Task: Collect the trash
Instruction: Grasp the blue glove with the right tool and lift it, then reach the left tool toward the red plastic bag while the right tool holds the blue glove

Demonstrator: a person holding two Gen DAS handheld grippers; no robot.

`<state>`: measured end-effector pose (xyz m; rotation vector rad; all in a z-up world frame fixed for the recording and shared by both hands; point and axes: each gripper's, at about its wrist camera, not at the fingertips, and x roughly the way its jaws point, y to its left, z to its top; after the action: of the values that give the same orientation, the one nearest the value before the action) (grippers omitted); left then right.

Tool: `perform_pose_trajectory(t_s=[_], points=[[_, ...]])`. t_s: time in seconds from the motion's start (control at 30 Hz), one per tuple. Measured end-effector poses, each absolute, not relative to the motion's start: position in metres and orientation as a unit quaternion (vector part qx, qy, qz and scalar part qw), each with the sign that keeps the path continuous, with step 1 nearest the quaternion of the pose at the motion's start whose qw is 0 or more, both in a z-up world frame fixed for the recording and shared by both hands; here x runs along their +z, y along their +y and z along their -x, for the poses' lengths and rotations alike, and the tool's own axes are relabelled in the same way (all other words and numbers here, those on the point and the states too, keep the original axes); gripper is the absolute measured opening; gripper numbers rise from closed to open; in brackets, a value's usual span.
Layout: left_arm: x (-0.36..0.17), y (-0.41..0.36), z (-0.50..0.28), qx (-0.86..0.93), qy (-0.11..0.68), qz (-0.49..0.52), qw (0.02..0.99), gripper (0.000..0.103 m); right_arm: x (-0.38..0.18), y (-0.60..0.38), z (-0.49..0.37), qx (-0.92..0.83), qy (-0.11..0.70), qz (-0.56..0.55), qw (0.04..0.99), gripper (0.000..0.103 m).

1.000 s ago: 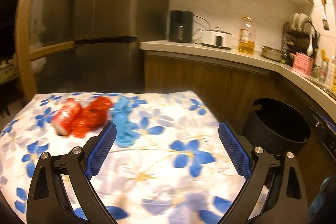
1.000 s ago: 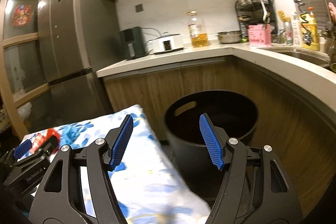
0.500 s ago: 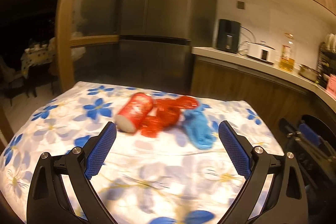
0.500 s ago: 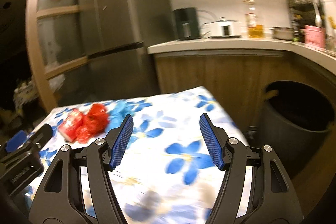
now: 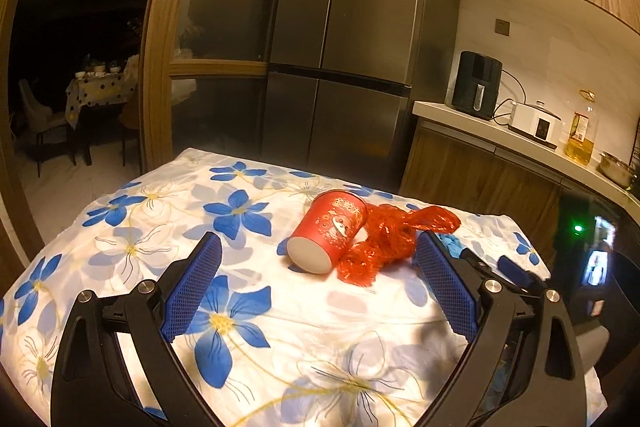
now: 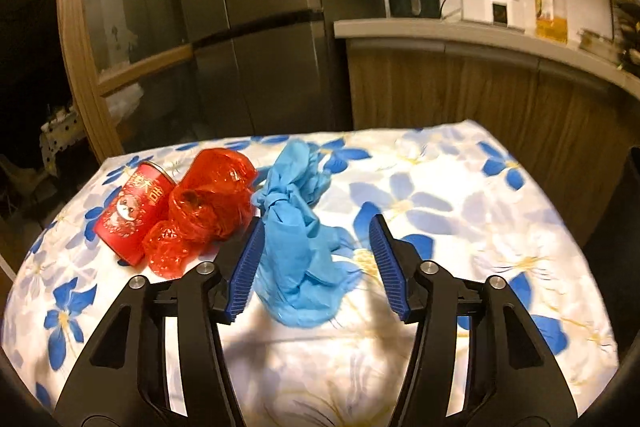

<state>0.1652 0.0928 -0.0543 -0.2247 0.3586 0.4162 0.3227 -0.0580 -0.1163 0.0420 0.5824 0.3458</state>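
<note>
Lengthwise, the blue glove bundle is lying pointing away, between the right gripper's wide-open pads, left pad touching; the left gripper is gaping empty before the red cup.

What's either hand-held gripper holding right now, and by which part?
Nothing. Left hand-held gripper is open before the red cup; right hand-held gripper is open around the blue glove, not closed.
</note>
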Motion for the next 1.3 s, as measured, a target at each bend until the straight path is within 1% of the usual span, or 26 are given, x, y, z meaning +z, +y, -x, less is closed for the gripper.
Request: perform_pose_trajectory(t_s=[0.07, 0.13, 0.17, 0.23, 0.3, 0.33, 0.4, 0.63, 0.77, 0.97, 1.13, 1.3], points=[[-0.056, 0.096, -0.169, 0.203, 0.179, 0.112, 0.956, 0.094, -0.119, -0.055, -0.328, 0.171, 0.293, -0.021, 0.940, 0.046], [-0.057, 0.097, -0.172, 0.202, 0.181, 0.111, 0.956, 0.094, -0.123, -0.049, -0.332, 0.173, 0.303, -0.014, 0.937, 0.036], [-0.058, 0.097, -0.174, 0.201, 0.182, 0.111, 0.956, 0.094, -0.125, -0.047, -0.333, 0.174, 0.308, -0.010, 0.935, 0.033], [-0.060, 0.096, -0.177, 0.198, 0.185, 0.111, 0.956, 0.094, -0.127, -0.046, -0.334, 0.181, 0.313, -0.008, 0.932, 0.019], [-0.062, 0.096, -0.180, 0.196, 0.188, 0.113, 0.956, 0.094, -0.127, -0.046, -0.335, 0.185, 0.315, -0.012, 0.931, 0.013], [-0.063, 0.096, -0.182, 0.195, 0.190, 0.114, 0.956, 0.094, -0.127, -0.047, -0.333, 0.188, 0.314, -0.014, 0.931, 0.008], [-0.065, 0.096, -0.184, 0.194, 0.193, 0.114, 0.955, 0.094, -0.124, -0.051, -0.328, 0.193, 0.306, -0.019, 0.932, 0.004], [-0.071, 0.089, -0.195, 0.182, 0.203, 0.118, 0.955, 0.094, -0.100, -0.081, -0.301, 0.192, 0.258, -0.040, 0.946, 0.002], [-0.072, 0.071, -0.208, 0.160, 0.204, 0.113, 0.959, 0.094, -0.088, -0.113, -0.286, 0.173, 0.234, -0.059, 0.955, 0.002], [-0.073, 0.027, -0.243, 0.118, 0.211, 0.083, 0.967, 0.092, -0.072, -0.153, -0.270, 0.148, 0.205, -0.090, 0.963, 0.002], [-0.073, -0.014, -0.278, 0.073, 0.209, 0.039, 0.974, 0.091, -0.070, -0.174, -0.267, 0.132, 0.200, -0.101, 0.966, 0.002], [-0.083, -0.030, -0.316, 0.071, 0.222, -0.004, 0.972, 0.089, -0.070, -0.187, -0.265, 0.125, 0.198, -0.105, 0.967, 0.002]])
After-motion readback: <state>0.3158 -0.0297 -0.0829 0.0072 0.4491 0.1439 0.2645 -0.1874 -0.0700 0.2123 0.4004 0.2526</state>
